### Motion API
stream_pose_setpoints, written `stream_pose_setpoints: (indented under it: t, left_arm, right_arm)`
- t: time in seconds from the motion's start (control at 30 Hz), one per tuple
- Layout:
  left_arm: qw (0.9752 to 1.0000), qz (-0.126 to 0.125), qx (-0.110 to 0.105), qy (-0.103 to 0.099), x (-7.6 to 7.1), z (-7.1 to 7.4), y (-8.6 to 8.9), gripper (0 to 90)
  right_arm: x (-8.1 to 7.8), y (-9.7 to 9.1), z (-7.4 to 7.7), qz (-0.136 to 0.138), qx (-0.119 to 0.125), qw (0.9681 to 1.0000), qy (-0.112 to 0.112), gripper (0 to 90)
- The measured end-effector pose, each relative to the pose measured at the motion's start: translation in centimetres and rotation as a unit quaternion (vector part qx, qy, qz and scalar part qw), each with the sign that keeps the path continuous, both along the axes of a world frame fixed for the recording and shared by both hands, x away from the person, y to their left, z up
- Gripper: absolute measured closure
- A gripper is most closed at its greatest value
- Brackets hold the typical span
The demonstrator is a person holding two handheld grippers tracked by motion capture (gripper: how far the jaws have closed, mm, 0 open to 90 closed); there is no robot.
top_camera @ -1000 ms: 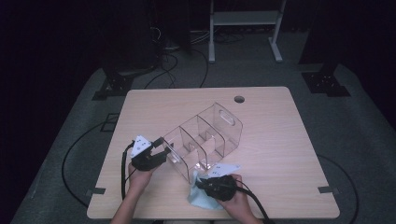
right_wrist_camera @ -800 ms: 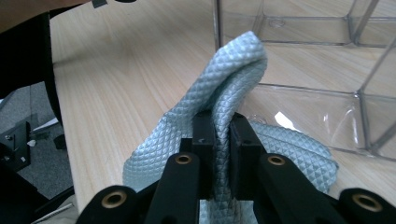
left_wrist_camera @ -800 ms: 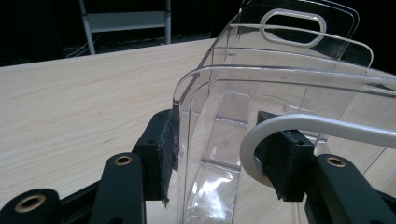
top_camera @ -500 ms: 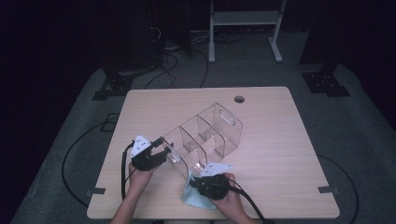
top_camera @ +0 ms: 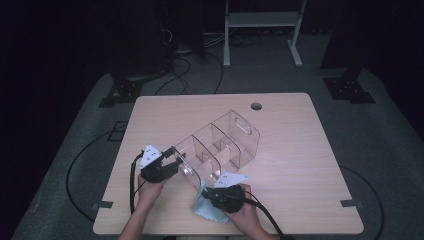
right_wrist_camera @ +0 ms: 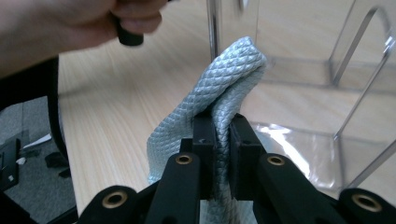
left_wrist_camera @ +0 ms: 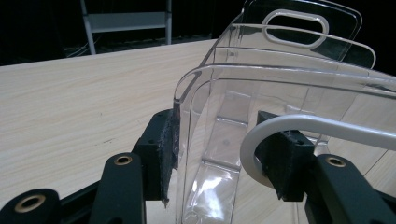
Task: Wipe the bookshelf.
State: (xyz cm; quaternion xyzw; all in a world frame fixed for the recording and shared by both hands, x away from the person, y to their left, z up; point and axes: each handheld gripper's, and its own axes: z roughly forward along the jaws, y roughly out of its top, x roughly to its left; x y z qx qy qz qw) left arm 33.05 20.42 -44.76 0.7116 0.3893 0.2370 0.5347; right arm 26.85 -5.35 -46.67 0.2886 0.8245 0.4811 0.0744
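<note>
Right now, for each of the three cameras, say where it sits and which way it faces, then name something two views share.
High view: above the person's side of the table, looking forward and down; both hands, left gripper and right gripper show.
Left gripper view: rides that gripper, looking along its jaws, which clamp the clear organiser wall.
Right gripper view: rides that gripper, looking along jaws pinching the cloth; the other hand shows.
Shared: organiser and tabletop.

High view above the table; both claw views close, sharing the clear organizer.
</note>
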Motion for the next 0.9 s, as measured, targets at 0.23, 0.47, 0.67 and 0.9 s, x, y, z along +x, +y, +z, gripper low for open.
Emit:
stream_pose_setpoints:
  t: [0.23,0.47,0.67,0.9]
  left_arm:
    - [1.0,0.001,-0.003,0.001,0.0,0.0,0.0,48.1]
    - [1.0,0.001,0.005,-0.003,-0.1,0.0,-0.1,48.0]
    - [1.0,0.0,0.005,-0.001,-0.1,0.0,-0.1,47.9]
    - [1.0,-0.001,0.004,-0.002,0.0,0.0,0.0,48.0]
  right_arm:
    - [-0.3,-0.3,3.7,-0.004,0.027,0.9988,-0.04,82.3]
    - [-0.5,-0.5,4.8,-0.003,0.041,0.9975,-0.058,82.4]
    - [-0.5,-0.2,2.5,-0.003,0.022,0.999,-0.038,82.7]
    - [0.1,0.2,-0.6,0.003,-0.004,1.0,-0.004,82.3]
